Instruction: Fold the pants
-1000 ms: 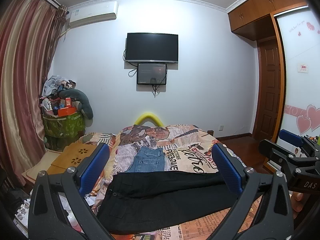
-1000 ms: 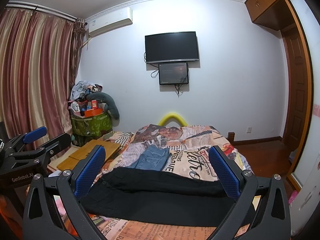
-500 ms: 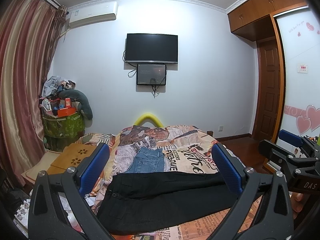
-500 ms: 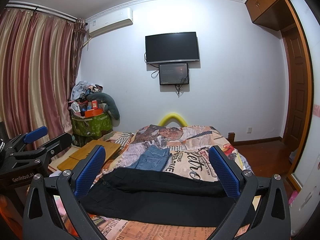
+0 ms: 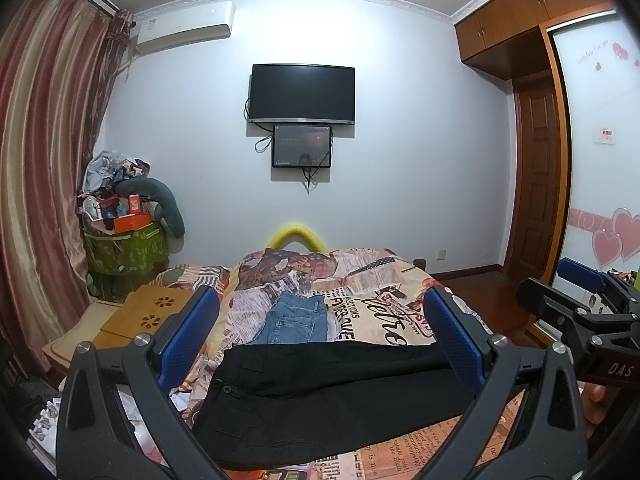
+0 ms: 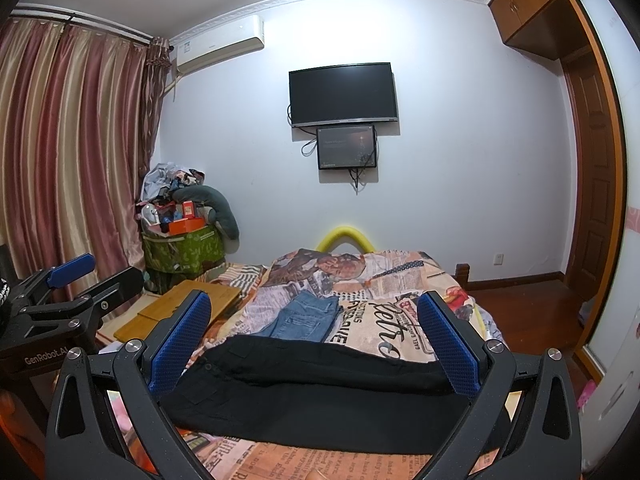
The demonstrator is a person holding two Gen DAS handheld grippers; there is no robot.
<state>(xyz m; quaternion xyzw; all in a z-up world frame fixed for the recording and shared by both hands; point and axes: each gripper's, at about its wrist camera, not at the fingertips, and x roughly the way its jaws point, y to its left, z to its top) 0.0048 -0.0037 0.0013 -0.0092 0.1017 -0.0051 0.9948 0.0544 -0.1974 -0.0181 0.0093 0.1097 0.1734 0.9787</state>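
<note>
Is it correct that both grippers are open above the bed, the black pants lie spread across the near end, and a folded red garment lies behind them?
Not quite: the garment behind the black pants is blue denim, not red, as the left wrist view shows. The left gripper and right gripper are open.

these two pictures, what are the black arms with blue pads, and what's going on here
Each picture comes from a camera on a handheld claw, looking forward between its two blue-padded fingers. One shows the left claw, the other the right claw; each also catches the other claw at its edge. No robot: a person holds both. Both claws are open and hold nothing. On the bed black pants lie flat across, with folded jeans behind them. The black pants are what gets folded.
</note>
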